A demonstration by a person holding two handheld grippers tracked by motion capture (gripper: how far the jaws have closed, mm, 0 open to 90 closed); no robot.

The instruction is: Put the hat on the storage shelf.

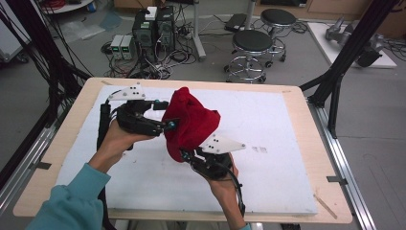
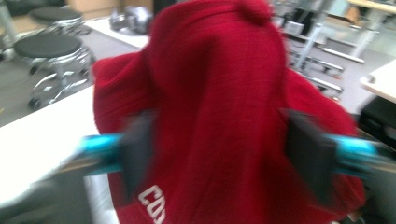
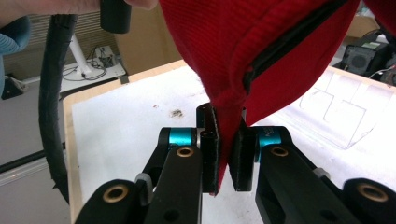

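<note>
A wooden-edged table (image 1: 306, 143) topped with a white board (image 1: 282, 143) carries the scene, and above its middle a red knit garment (image 1: 191, 122), zippered and bearing white lettering, hangs bunched in the air between the two tools, clear of the board as far as the high view shows. The left gripper (image 1: 167, 125) meets the cloth from the left side; in the left gripper view its jaws stand wide apart with the red fabric bulging between them, though motion blur makes it hard to say how much they actually press. The right gripper (image 3: 224, 156) comes up from below, its jaws pinched together on a thin lower edge of the garment beside the black zipper (image 3: 289, 44). The risk, as I judge it, lies in that small bite: the whole weight may drag the hem out, dropping the cloth in a heap, especially if the left tool has no real hold.
</note>
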